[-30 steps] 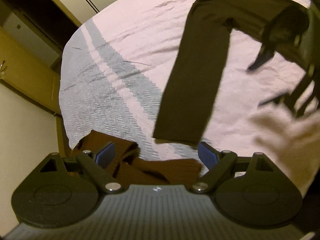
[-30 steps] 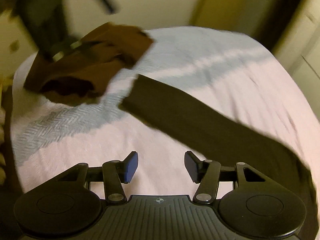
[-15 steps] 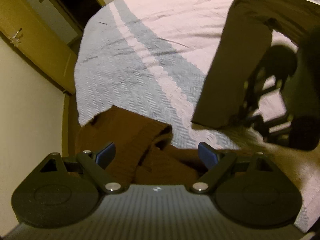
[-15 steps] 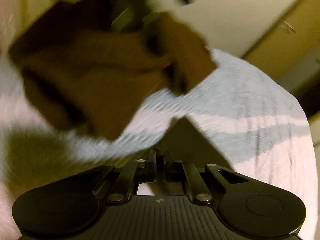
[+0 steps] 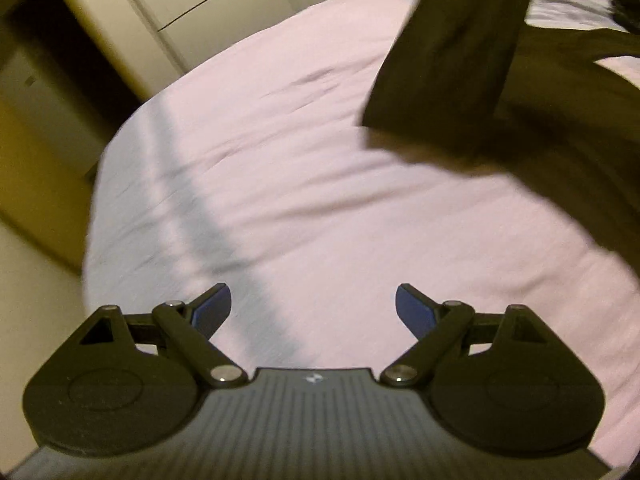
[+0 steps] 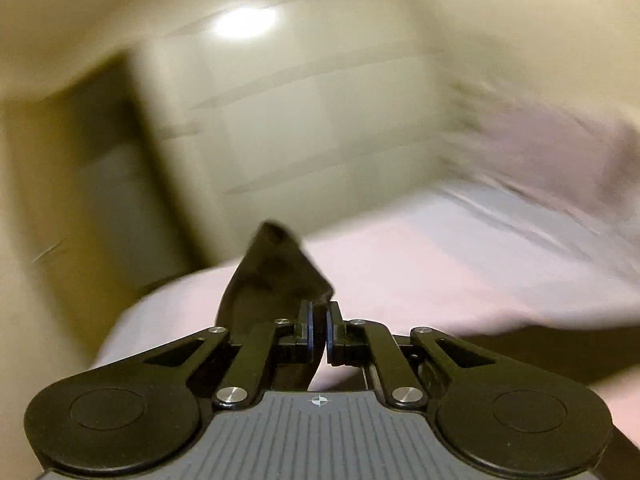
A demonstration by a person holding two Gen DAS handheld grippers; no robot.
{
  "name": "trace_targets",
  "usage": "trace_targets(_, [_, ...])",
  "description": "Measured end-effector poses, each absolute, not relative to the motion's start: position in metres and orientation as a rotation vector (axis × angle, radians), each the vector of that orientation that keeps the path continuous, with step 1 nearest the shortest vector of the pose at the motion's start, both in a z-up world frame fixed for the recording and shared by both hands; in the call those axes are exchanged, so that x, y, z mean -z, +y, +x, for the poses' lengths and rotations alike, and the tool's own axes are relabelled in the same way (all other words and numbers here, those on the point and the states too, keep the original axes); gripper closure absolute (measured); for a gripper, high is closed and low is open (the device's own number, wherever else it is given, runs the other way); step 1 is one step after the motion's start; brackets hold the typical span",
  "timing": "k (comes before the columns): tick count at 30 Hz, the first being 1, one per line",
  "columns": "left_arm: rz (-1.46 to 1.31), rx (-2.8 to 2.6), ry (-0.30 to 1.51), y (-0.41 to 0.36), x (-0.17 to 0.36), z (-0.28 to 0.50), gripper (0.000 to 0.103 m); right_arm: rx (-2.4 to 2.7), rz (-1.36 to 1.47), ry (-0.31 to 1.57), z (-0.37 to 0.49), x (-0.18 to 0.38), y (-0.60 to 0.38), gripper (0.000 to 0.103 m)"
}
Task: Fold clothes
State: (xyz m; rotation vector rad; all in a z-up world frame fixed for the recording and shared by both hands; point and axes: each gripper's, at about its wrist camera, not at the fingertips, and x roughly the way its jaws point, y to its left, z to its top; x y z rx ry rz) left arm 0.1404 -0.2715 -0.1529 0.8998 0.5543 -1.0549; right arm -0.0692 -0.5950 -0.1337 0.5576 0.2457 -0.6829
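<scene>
Dark garment cut off, blurred

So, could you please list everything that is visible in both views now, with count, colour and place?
Garment: one, dark, long piece lifted over the bed at upper right in the left view; its end sticks up from the right tool.
Bed: one, pale pink cover with a grey stripe, fills the middle of both views.
Cabinets: cream, behind the bed, upper left in the left view.
Wooden door: yellow-brown, far left.
Lamp: one, bright white, on the ceiling, blurred.
Left tool: black with blue pads, open, holds nothing.
Right tool: black, shut on the garment.
</scene>
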Motion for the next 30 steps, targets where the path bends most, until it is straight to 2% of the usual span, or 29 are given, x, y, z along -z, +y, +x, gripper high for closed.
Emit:
trace_targets(5, [0.915,1.09,0.625,-0.363,0.179,0.072,0.016,0.826,0.843,0.416,-0.148,0.262,-0.711,0.099])
trace_targets(9, [0.991,1.087,0.64,-0.422,0.21,0.033,0.016,0.781,0.931,0.504,-0.178,0.305,-0.746,0.099])
trace_targets(17, [1.073,1.083,0.622,-0.5,0.249,0.009,0.016,0.629,0.921,0.504,-0.196,0.293,-0.765,0.099])
trace_targets(21, [1.048,1.087,0.653,-0.525,0.271,0.013,0.016,0.621,0.966,0.542,-0.201,0.307,-0.777,0.099])
trace_targets(30, [0.979,0.934,0.689,-0.542,0.291,0.047,0.017,0.601,0.997,0.565,-0.206,0.311,-0.787,0.099])
